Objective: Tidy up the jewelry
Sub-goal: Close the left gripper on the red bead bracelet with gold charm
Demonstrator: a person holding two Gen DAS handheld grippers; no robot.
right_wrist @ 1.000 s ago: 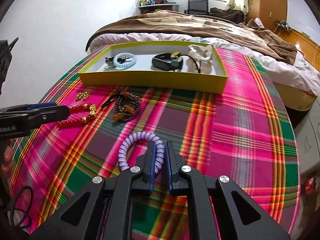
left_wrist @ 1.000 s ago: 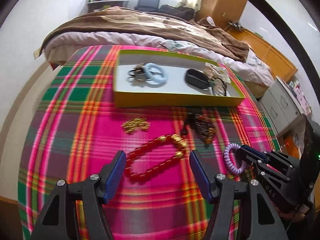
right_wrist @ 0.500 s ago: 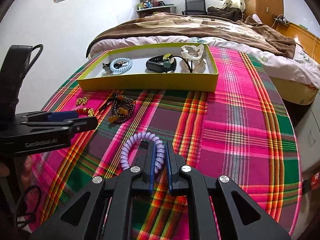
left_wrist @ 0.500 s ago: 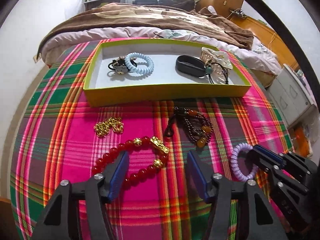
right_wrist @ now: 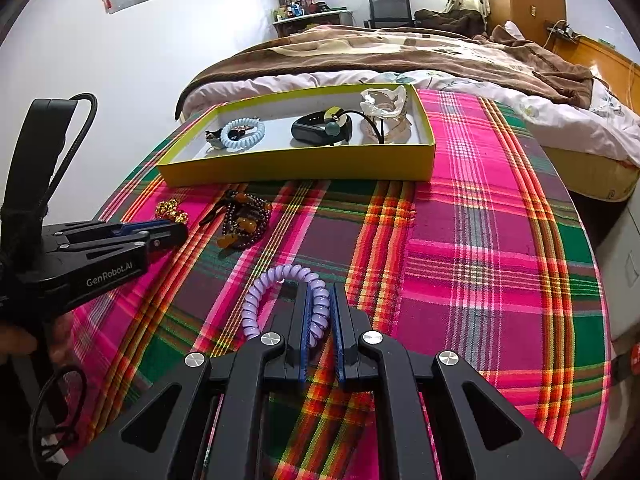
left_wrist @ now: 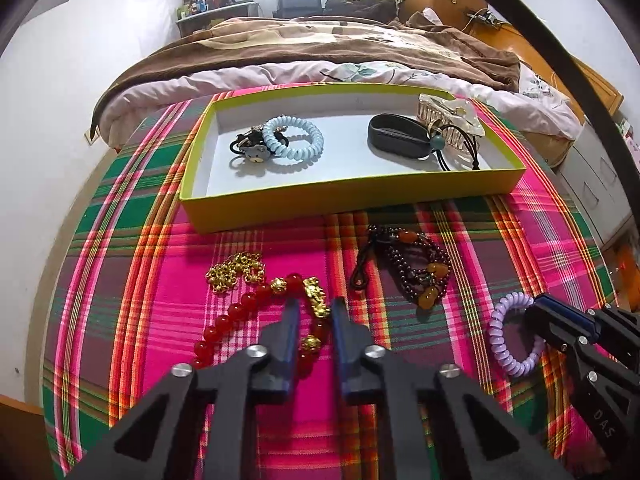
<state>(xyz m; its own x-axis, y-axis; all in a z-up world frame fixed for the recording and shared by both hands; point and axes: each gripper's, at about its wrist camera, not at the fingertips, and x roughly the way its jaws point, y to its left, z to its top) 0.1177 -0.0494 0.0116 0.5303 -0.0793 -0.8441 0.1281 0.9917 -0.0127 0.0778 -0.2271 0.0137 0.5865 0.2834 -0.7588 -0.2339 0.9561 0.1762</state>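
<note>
On the worktop (left_wrist: 132, 320), covered in a pink, green and orange plaid cloth, the loose pieces lie in a row in front of a yellow tray (left_wrist: 352, 196).

At the left sits a small gold chain (left_wrist: 236, 272), bunched in a heap. Just beside it lies the red bead bracelet (left_wrist: 240, 316) with gold charms. The left hand-held gripper (left_wrist: 314, 320) is down on this bracelet, its blue fingers (left_wrist: 289, 332) drawn close around the gold-charm section; the charm strand sits between them, pinched or very nearly so, and contact on both sides cannot be confirmed.

Toward the middle, a dark bead bracelet (left_wrist: 416, 268) with amber stones and a black cord lies untouched, apart from both tools.

At the right, the right hand-held gripper (right_wrist: 320, 312) is pressed onto a lilac spiral hair tie (right_wrist: 276, 292), one side of the coil squeezed between its blue pads (right_wrist: 306, 320), the remaining loop lying out to the left over the cloth.

The tray stands at the far edge of the worktop, near the bed (left_wrist: 340, 48). Its left half holds a pale blue spiral hair tie (left_wrist: 294, 140) touching a black tie with a bear charm (left_wrist: 252, 152). Its right half holds a black band (left_wrist: 400, 142), a black elastic with a teal bead (left_wrist: 436, 142), and a pearly claw clip (left_wrist: 448, 116) against the right wall.
</note>
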